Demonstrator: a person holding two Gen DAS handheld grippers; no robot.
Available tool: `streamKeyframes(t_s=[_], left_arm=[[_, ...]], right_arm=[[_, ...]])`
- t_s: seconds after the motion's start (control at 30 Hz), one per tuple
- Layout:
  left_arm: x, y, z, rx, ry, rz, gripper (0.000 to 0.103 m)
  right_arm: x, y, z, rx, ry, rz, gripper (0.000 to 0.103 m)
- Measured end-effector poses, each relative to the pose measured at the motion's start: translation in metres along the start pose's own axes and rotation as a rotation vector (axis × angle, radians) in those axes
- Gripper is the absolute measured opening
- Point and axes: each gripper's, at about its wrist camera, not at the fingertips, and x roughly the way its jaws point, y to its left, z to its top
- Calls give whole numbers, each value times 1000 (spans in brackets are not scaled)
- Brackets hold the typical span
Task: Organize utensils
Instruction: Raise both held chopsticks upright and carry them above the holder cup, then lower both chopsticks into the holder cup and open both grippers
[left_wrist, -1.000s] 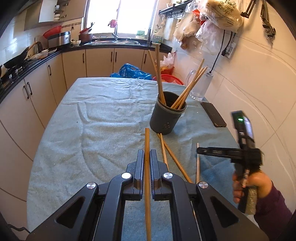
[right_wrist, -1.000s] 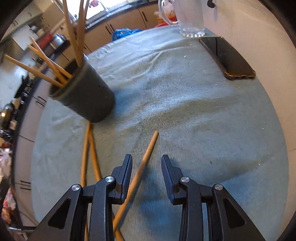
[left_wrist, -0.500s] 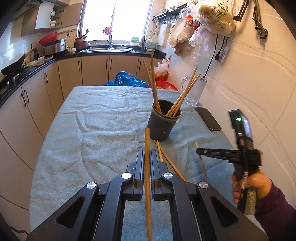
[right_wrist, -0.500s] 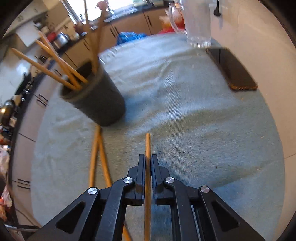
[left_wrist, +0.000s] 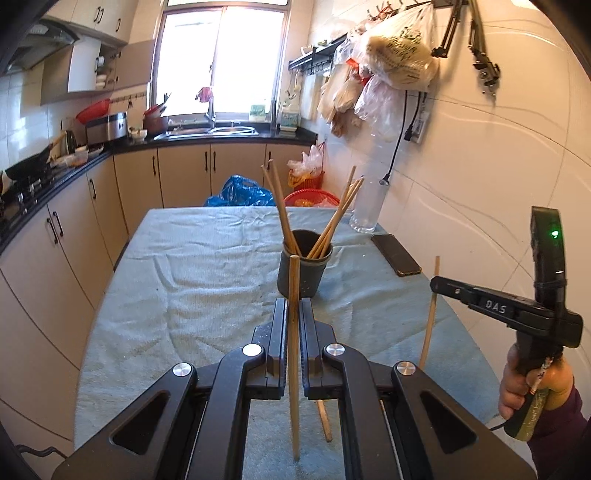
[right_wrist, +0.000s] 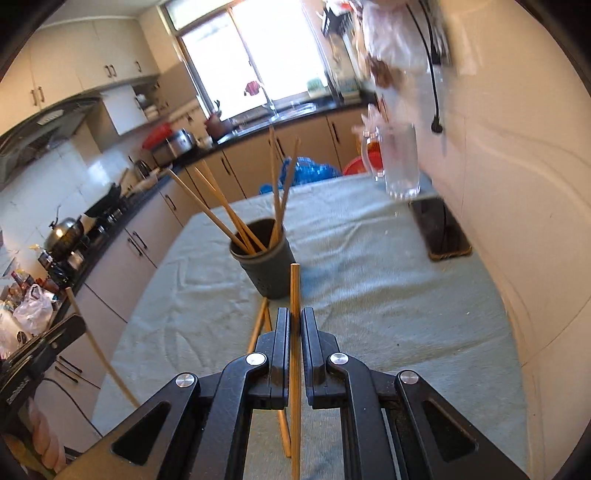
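Kitchen cabinets ringed the towel-covered table (left_wrist: 192, 266), where the dark utensil cup (left_wrist: 303, 271) stood holding several chopsticks. Your left gripper (left_wrist: 293, 317) was clenched on one chopstick (left_wrist: 294, 354), raised clear of the cloth. Your right gripper (right_wrist: 293, 325) was clamped on a second chopstick (right_wrist: 294, 369), also lifted. Two loose chopsticks (right_wrist: 258, 325) lay on the towel just before the cup

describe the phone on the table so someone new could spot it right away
Start at the table under the pale green towel, then go to its wall-side edge. Just in front of the clear glass pitcher lies the phone, flat, dark and rectangular, the only thing there that isn't wooden chopsticks or a cup.
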Motion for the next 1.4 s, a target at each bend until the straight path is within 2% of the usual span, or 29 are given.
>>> streamKeyframes(t_s=[0.23,0.37,0.93,1.13,1.4], left_arm=[[-15,-14,8,26,-35,6,5],[-14,-19,16,39,-39,5,5],[-12,-15,47,67,-58,2,5],[2,-16,79,72,-81,13,5],[20,-22,136,63,-127,-9,5]], right_arm=[[-42,9,6,-54,-112,-4,7],[-51,16,13,-79,-153,-16,7],[-57,24,45,-127,-201,-22,7],[-53,33,69,-139,-217,-5,7],[-40,47,119,-123,-255,30,7]])
